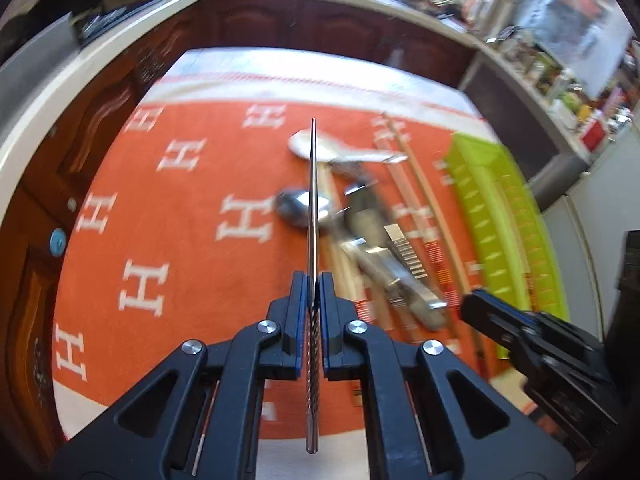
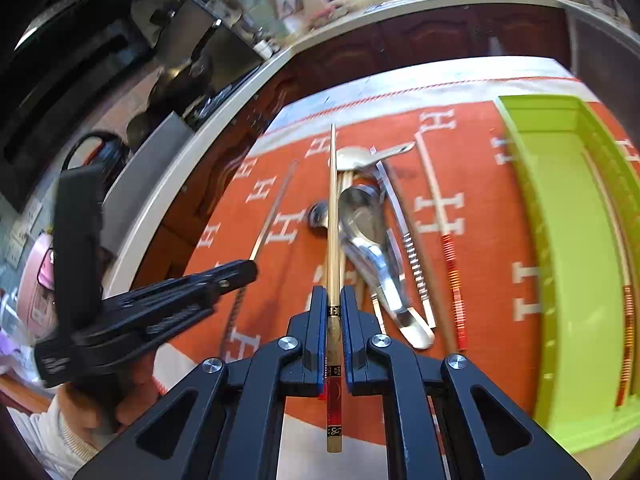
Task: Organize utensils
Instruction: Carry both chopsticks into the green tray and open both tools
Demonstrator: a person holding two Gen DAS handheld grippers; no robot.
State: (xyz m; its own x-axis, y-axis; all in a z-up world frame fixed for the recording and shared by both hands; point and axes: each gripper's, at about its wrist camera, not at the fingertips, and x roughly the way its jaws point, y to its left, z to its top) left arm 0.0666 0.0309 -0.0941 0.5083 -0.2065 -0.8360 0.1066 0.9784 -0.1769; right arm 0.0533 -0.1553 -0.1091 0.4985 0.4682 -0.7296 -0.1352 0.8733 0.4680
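Steel chopstick (image 1: pixel 313 200) is clamped in left claw (image 1: pixel 313 292), pads gripping near its ridged upper part so the tip runs fwd, clear of the cloth. Right claw (image 2: pixel 333 304) is clamped on a bamboo chopstick (image 2: pixel 332 216) w/ red-and-gold handle end, held the same way. Judgement: each grip sits near the handle end so the sticks can be lowered lengthwise into green tray (image 2: pixel 576 240) at the right of the orange cloth (image 1: pixel 180 240). Tray already holds one red-banded chopstick (image 2: pixel 628 320).

Remaining pile — spoons (image 2: pixel 364 216), tongs (image 2: pixel 412 256), more chopsticks — lies mid-cloth, overlapping. Worktop edge is near on the left; cabinets close behind. Open room: bare cloth left of pile. Both claws sit near each other; crossing risk.
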